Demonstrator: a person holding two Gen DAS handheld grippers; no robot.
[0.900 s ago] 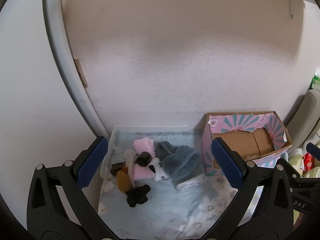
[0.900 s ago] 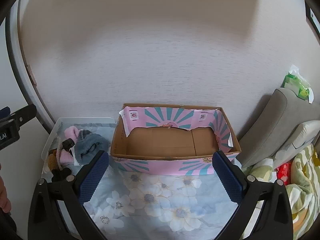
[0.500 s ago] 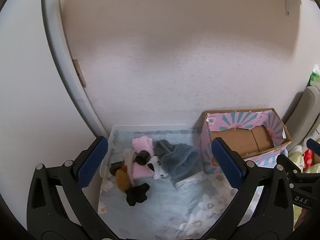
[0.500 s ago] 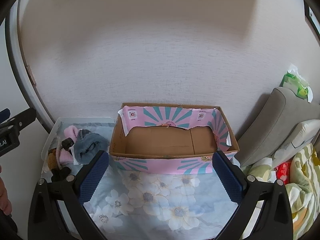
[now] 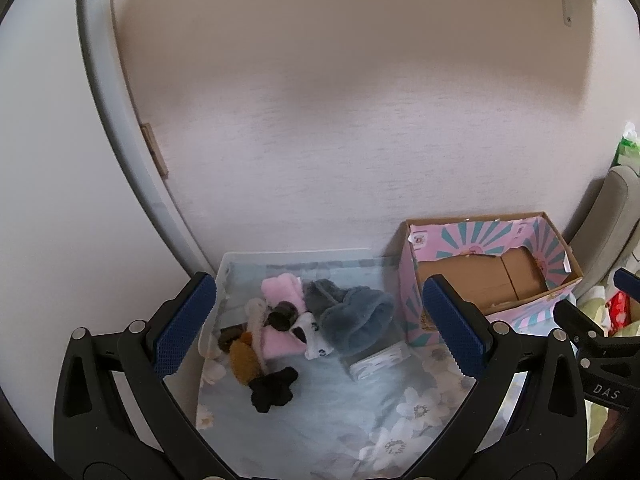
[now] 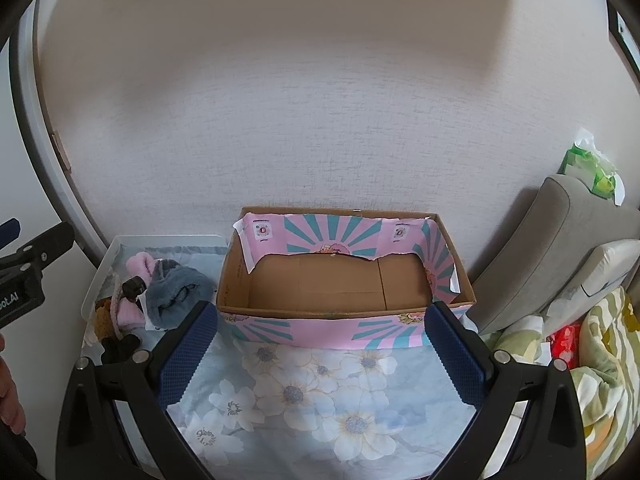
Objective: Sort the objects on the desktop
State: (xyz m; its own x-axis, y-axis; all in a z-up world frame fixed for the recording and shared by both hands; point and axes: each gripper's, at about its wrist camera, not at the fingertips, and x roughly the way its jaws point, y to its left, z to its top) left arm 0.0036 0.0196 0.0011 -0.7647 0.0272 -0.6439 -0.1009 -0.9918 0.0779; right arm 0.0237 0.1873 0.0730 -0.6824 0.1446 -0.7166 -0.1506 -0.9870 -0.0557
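A clear plastic tray [image 5: 236, 264] by the wall holds a heap of socks: a pink one [image 5: 280, 290], a fluffy grey one [image 5: 356, 320], a white one with black marks [image 5: 314, 338], a brown one [image 5: 244, 362] and a black one [image 5: 274, 388]. To its right stands an empty cardboard box [image 5: 492, 280] wrapped in pink and teal paper [image 6: 340, 280]. My left gripper [image 5: 320, 324] hangs open above and short of the socks. My right gripper [image 6: 320, 344] is open in front of the box, nothing between its fingers. The sock heap [image 6: 160, 296] shows at the left there.
All sits on a pale blue flowered sheet [image 6: 304, 396]. A grey cushion [image 6: 552, 248] leans at the right wall with a green packet [image 6: 592, 168] on top, and green-patterned bedding [image 6: 608, 368] lies below it. A white door frame [image 5: 116, 160] runs along the left. A hand's edge [image 6: 8, 392] shows at far left.
The left view has pulled back slightly, so the tray, socks and box sit a little lower and smaller. The right view is nearly unchanged. Both grippers stay open.
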